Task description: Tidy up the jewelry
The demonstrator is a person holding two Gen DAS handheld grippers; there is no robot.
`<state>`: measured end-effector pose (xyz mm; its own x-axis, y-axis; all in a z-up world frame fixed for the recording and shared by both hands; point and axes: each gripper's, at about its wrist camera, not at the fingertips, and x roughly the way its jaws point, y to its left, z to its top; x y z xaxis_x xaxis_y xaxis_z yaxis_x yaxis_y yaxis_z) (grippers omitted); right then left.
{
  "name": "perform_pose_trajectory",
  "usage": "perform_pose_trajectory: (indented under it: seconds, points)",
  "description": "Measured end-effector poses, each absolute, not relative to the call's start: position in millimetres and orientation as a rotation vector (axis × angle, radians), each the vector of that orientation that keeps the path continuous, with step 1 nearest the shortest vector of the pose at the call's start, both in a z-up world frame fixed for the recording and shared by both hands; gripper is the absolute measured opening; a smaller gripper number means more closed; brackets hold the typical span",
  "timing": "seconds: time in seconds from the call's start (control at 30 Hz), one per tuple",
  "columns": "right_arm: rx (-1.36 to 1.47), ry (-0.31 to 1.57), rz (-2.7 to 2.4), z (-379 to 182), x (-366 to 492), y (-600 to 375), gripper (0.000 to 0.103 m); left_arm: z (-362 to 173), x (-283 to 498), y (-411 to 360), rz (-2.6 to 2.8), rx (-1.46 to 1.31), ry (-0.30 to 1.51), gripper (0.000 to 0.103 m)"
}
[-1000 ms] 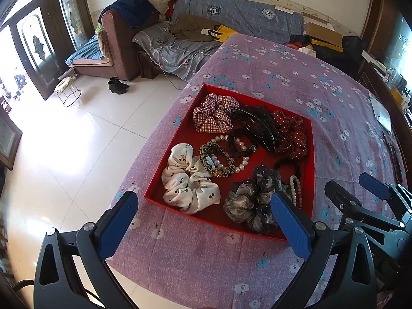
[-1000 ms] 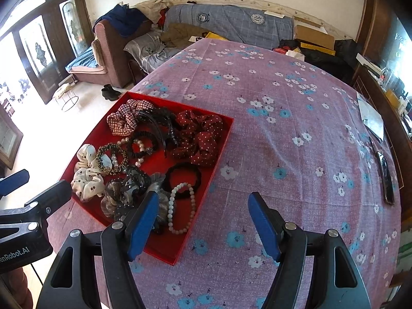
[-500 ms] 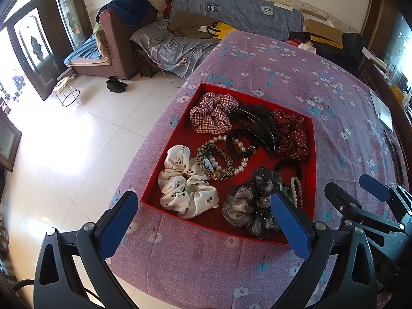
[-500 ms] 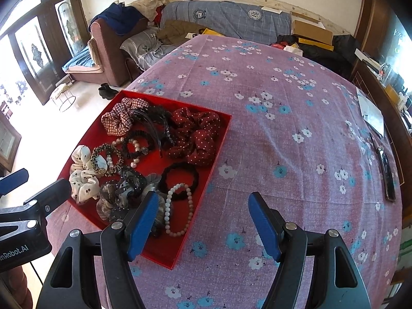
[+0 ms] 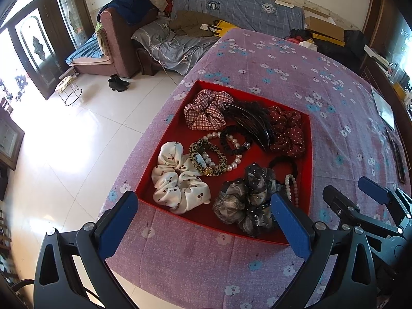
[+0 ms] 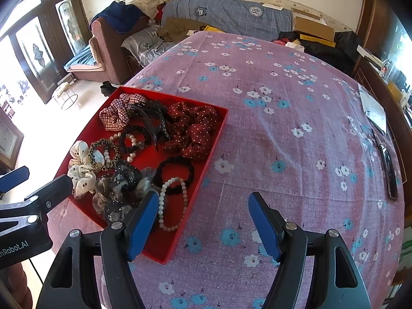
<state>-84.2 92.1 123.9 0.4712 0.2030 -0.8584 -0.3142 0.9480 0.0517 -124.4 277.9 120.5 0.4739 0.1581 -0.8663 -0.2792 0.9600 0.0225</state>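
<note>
Shallow red tray (image 5: 164,152) of ruffled fabric scrunchies (image 5: 177,180), both grippers (blue-padded) wide open, empty

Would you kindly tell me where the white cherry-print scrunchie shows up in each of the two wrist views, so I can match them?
Left wrist view: the white cherry-print scrunchie lies low and centre-left, in the red tray's near left corner.
Right wrist view: the scrunchie sits at the far left, partly behind the left gripper.
Shared landmark: the leopard-print hair tie right beside it.
</note>
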Motion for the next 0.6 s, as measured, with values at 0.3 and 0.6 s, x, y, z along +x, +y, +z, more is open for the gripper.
perform_pose_trajectory:
  seconds: [0.3,0.6]
  points:
    - [-0.122,1.029,0.358,126,-86,84,0.077,127,-131,265,0.304,-0.126,1.04,0.103]
    - [-0.123,1.038,0.392,122,-90,64,0.077,134,-130,242,0.349,-0.112,1.018,0.103]
